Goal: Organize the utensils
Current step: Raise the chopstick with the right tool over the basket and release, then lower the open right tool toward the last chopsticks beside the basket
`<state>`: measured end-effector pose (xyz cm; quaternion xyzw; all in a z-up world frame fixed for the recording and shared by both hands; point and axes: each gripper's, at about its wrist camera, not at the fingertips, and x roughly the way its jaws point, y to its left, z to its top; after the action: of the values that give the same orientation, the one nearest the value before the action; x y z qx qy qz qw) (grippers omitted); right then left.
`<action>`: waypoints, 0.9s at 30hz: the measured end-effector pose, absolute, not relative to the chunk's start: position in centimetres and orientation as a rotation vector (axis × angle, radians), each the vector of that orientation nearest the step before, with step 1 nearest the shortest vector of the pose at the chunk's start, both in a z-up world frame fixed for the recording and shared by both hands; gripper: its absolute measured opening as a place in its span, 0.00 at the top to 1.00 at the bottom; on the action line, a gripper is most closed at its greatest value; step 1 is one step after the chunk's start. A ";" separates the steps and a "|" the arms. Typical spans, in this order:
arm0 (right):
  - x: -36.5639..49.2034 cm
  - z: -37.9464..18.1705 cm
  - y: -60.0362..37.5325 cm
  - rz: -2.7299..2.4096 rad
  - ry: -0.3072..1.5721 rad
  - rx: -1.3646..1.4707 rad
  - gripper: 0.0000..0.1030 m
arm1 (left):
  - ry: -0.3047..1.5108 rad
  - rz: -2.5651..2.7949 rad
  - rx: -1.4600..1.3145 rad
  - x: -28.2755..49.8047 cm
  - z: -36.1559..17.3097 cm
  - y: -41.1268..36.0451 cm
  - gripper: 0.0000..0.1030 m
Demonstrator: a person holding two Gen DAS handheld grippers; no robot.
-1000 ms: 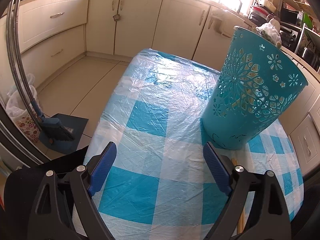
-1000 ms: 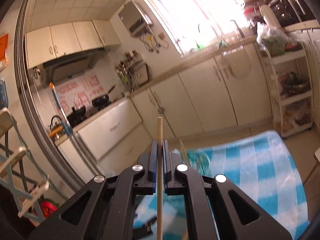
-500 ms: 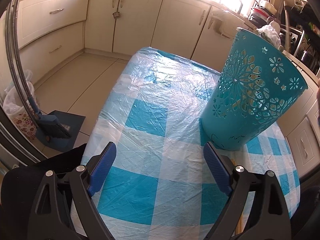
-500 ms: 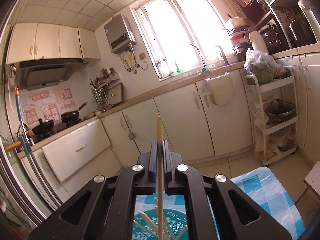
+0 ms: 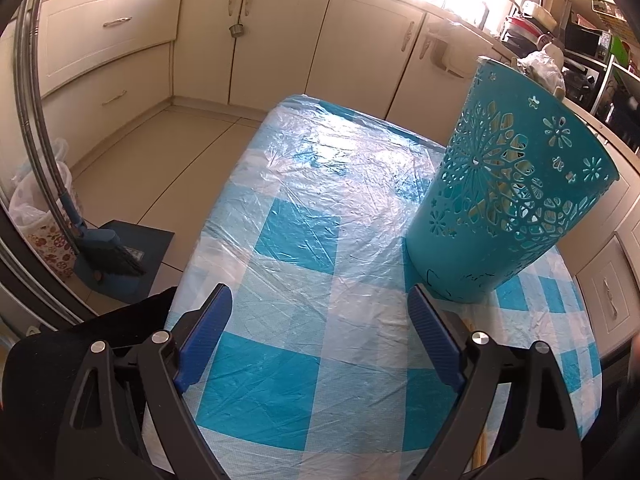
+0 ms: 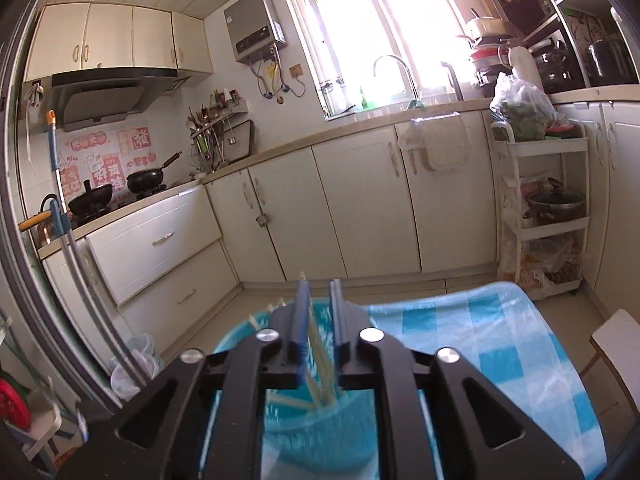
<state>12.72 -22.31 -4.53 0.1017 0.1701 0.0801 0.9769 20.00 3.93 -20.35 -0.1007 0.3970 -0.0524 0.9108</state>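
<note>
A teal perforated basket stands on the blue-and-white checked table, right of my left gripper, which is open and empty low over the table. Pale chopsticks show through the basket's holes. In the right wrist view my right gripper hovers directly above the basket, its jaws slightly parted. A chopstick is slipping down between them into the basket, blurred, among several other chopsticks.
A wooden stick lies on the table under my left gripper's right finger. Cream kitchen cabinets ring the room. A dustpan and brush sit on the floor left of the table. A white shelf trolley stands beyond the table.
My right gripper has tilted down over the basket and parted its jaws, and the chopstick it held upright now drops into the basket. My left gripper has barely moved.
</note>
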 end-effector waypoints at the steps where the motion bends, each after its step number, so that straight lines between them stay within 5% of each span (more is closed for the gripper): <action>1: 11.6 -5.2 -22.4 0.157 0.364 0.204 0.71 | 0.817 -0.107 -0.206 20.0 -20.3 3.9 0.17; 10: 7.5 -14.1 -23.3 0.091 0.675 0.196 0.62 | 0.810 -0.093 -0.199 19.8 -20.2 3.8 0.16; 27: 8.0 -17.4 -19.2 0.204 0.818 0.086 0.61 | 0.811 -0.101 -0.225 19.8 -20.3 4.4 0.14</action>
<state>8.05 -19.20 -17.41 0.0417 0.3970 0.0989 0.9115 19.80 4.35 -20.31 -0.1092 0.3937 -0.0488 0.9114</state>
